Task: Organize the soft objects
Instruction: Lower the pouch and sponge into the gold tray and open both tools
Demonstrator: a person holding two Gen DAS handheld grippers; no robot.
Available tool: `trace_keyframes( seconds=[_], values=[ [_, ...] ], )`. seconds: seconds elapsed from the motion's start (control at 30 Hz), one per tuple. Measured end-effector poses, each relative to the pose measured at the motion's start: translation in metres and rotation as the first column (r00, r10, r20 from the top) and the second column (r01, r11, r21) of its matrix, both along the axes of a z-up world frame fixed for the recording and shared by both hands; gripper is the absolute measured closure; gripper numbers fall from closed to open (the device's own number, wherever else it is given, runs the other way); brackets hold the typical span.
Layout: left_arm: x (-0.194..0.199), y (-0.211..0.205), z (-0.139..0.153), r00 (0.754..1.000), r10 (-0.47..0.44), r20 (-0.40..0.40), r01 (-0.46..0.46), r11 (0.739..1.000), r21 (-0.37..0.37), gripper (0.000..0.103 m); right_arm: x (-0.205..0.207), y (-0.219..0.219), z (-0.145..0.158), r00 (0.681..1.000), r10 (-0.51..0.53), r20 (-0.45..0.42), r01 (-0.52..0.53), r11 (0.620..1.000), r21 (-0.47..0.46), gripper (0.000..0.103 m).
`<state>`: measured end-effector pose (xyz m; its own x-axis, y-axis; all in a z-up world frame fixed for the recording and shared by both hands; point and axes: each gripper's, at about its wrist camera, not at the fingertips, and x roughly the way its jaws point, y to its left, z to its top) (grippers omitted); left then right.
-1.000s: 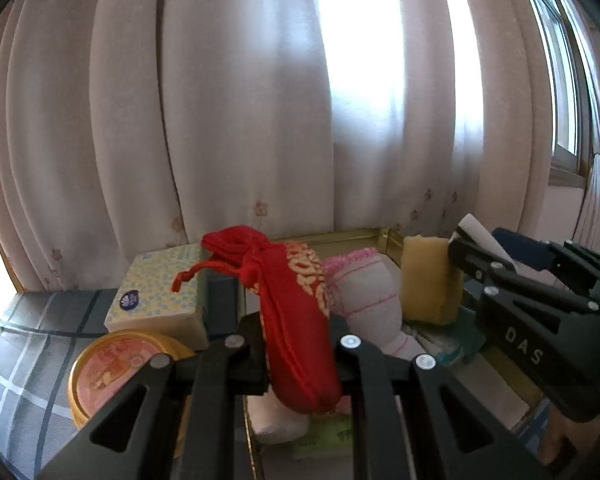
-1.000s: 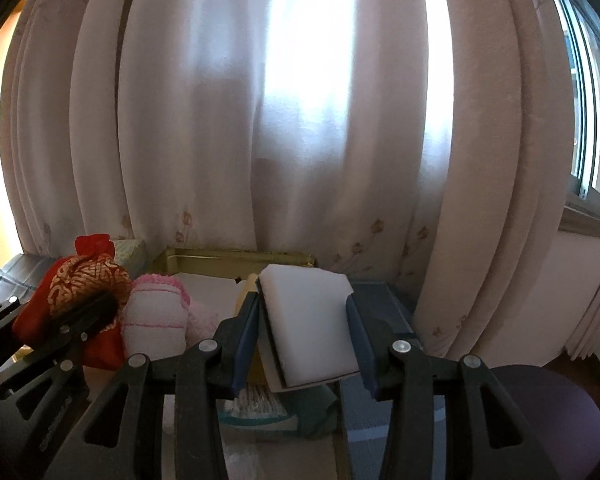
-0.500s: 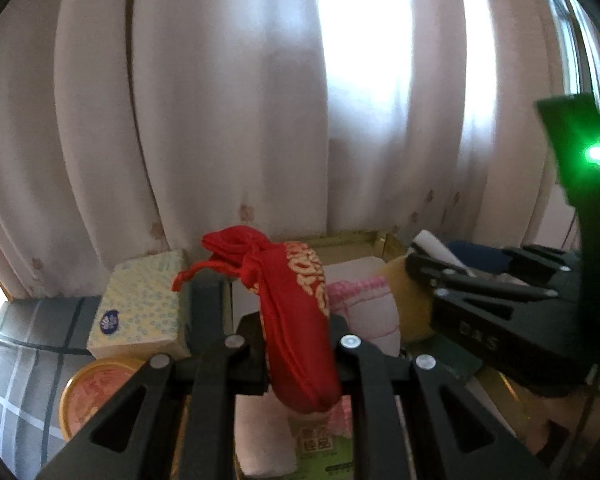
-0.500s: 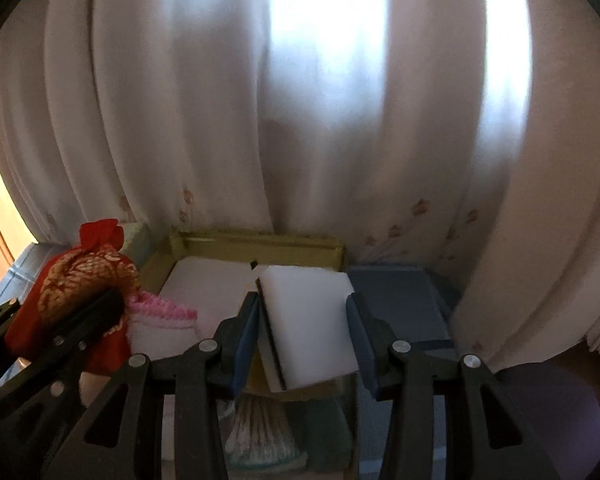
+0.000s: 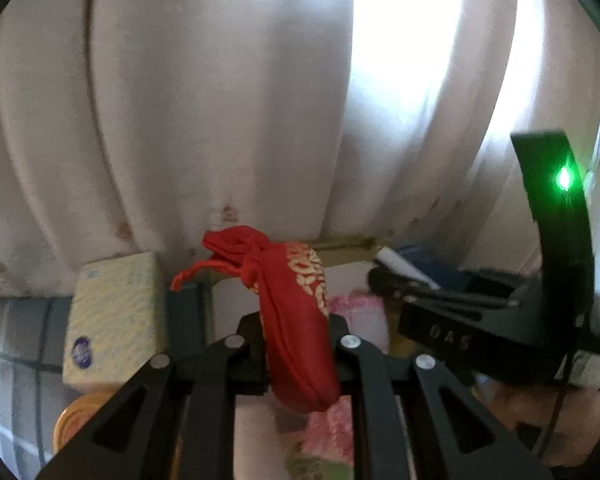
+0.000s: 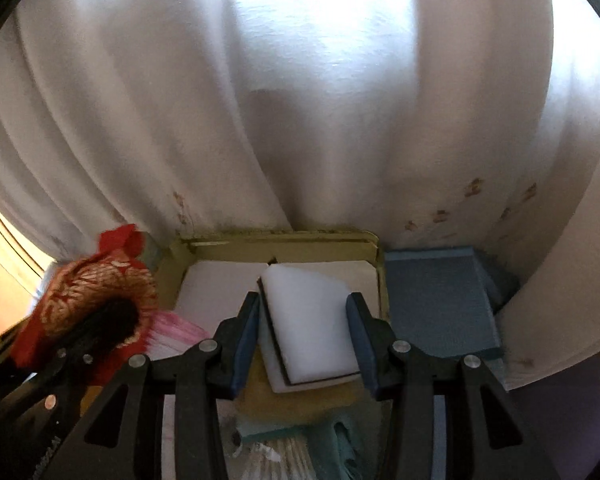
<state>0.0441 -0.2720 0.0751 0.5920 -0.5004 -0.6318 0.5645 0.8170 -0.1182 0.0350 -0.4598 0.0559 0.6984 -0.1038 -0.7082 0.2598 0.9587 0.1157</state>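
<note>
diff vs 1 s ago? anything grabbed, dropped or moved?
Nothing grabbed or dropped. Both grippers swung toward the gold tray: in the right wrist view its rim came up toward mid-frame, and in the left wrist view the right gripper slid closer. Unchanged: left gripper still clamps the red pouch, right gripper still holds the white sponge.

– What stands ahead of the fingers?
– The curtain [image 6: 300,120], hanging close behind the gold tray [image 6: 276,240].
– Any free room?
– Bare white tray floor [image 6: 220,280] beyond the fingertips (blue pad [image 6: 436,304] on their right, tissue box [image 5: 112,316] left).
</note>
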Motion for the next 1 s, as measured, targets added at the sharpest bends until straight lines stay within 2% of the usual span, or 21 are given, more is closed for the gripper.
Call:
trace_keyframes(
  seconds=[0.1,0.2,0.4,0.53,0.57,0.6,0.63,0.67,0.7,0.73,0.83,0.87,0.93,1.0],
  values=[
    [0.018,-0.006,0.005,0.998,-0.023,-0.051,0.022,0.999,-0.03,0.091,0.011,-0.011,0.003,1.0,-0.019,0.003,0.018,0.996,0.083,0.057],
    [0.036,-0.018,0.009,0.997,-0.017,-0.079,0.016,1.0,-0.008,0.091,0.023,-0.024,0.004,0.999,-0.034,0.004,0.033,0.979,0.2,0.057],
    [0.063,-0.039,-0.011,0.982,0.022,-0.185,-0.014,0.999,0.045,0.091,0.045,-0.028,-0.01,0.996,-0.039,-0.086,0.055,0.979,0.197,0.057],
    [0.066,-0.046,-0.035,0.973,0.054,-0.225,-0.028,0.993,0.118,0.09,0.051,-0.027,-0.029,0.991,-0.009,-0.135,0.039,0.975,0.22,0.054],
    [0.065,-0.046,-0.042,0.968,0.064,-0.241,-0.032,0.99,0.136,0.083,0.048,-0.027,-0.028,0.993,-0.015,-0.119,0.041,0.974,0.221,0.054],
    [0.063,-0.046,-0.046,0.966,0.073,-0.248,-0.037,0.988,0.15,0.072,0.047,-0.027,-0.027,0.994,-0.015,-0.11,0.04,0.974,0.223,0.052],
    [0.062,-0.046,-0.048,0.966,0.077,-0.245,-0.039,0.987,0.157,0.063,0.045,-0.027,-0.026,0.994,-0.01,-0.106,0.034,0.972,0.232,0.046],
    [0.059,-0.046,-0.048,0.969,0.089,-0.23,-0.049,0.984,0.173,0.041,0.042,-0.027,-0.024,0.995,-0.003,-0.103,0.028,0.969,0.247,0.04],
    [0.055,-0.045,-0.046,0.972,0.105,-0.208,-0.065,0.98,0.191,0.024,0.039,-0.027,-0.023,0.995,0.005,-0.098,0.022,0.963,0.268,0.028],
    [0.052,-0.042,-0.044,0.975,0.114,-0.192,-0.075,0.977,0.199,0.02,0.034,-0.028,-0.02,0.997,0.014,-0.079,0.01,0.955,0.297,0.025],
    [0.036,-0.032,-0.032,0.986,0.118,-0.114,-0.096,0.978,0.184,0.011,0.017,-0.029,-0.012,1.0,0.026,-0.007,-0.022,0.941,0.336,0.024],
    [0.029,-0.027,-0.026,0.99,0.113,-0.081,-0.098,0.98,0.175,0.002,0.006,-0.027,-0.007,0.999,0.02,0.036,-0.032,0.936,0.351,0.024],
    [0.011,-0.021,-0.017,0.994,0.112,-0.002,-0.11,0.978,0.178,0.0,-0.014,-0.024,0.001,0.995,0.003,0.104,-0.041,0.928,0.37,0.024],
    [-0.002,-0.013,-0.01,0.987,0.141,0.082,-0.154,0.97,0.187,0.0,-0.034,-0.016,0.005,0.988,-0.011,0.154,-0.047,0.93,0.364,0.024]
  ],
)
